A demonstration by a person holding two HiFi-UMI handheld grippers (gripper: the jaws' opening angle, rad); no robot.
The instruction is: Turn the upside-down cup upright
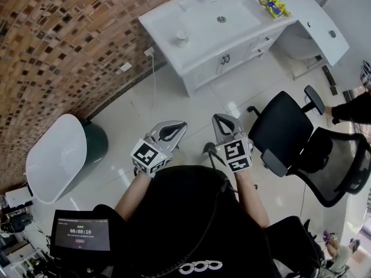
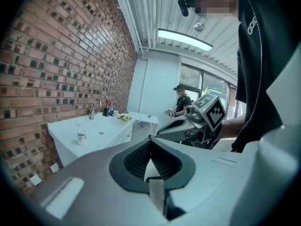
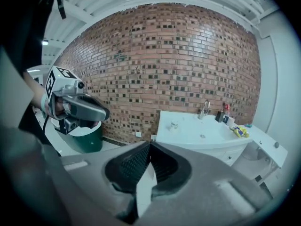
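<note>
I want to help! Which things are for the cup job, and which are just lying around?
For the job: cup, vanity top under it, left gripper, right gripper (both shut, empty).
Just around: office chair, green bin, yellow thing, tablet.

grey left gripper (image 1: 183,124), right gripper (image 1: 217,119), black top (image 1: 191,213)

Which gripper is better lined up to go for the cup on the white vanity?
Right gripper, probably: the cup sits nearly dead ahead of it; left gripper aims past it. Both far off.
</note>
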